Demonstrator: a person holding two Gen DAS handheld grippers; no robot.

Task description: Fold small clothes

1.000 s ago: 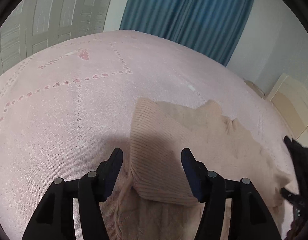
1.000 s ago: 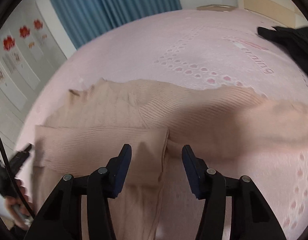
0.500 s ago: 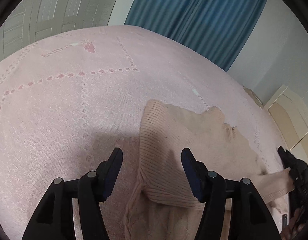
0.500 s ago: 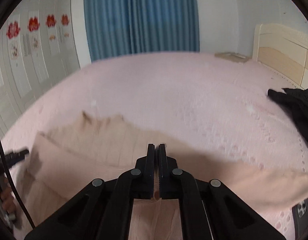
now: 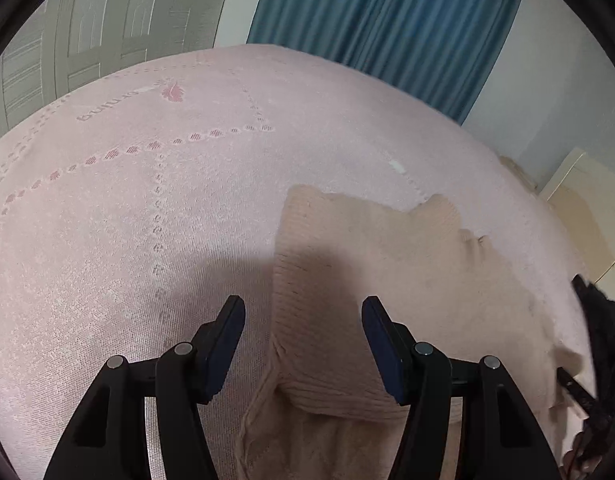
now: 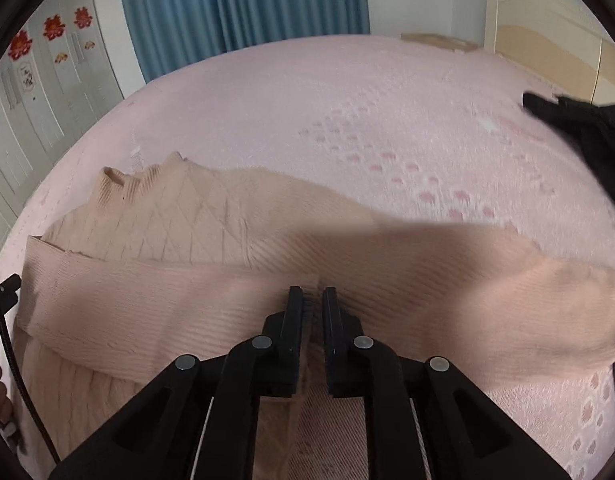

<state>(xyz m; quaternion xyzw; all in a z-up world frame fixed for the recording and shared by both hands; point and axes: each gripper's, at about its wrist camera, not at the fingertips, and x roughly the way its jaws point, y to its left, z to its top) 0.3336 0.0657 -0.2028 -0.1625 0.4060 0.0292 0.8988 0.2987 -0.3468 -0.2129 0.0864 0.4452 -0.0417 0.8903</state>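
Right claw (image 6: 312, 300) is pinching the ribbed sleeve (image 6: 487, 280) to carry it across the sweater (image 5: 387, 264) lying on the bed (image 5: 147, 220). Left claw (image 5: 303, 344) is hovering open over the folded edge, gripping nothing.

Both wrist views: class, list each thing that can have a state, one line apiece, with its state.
Beige sweater: lying on the bed, one sleeve folded across its body.
Right gripper: shut on the sweater's sleeve.
Left gripper: open above the sweater.
Black garment: crumpled, unfolded.
Blue curtain: drawn shut.
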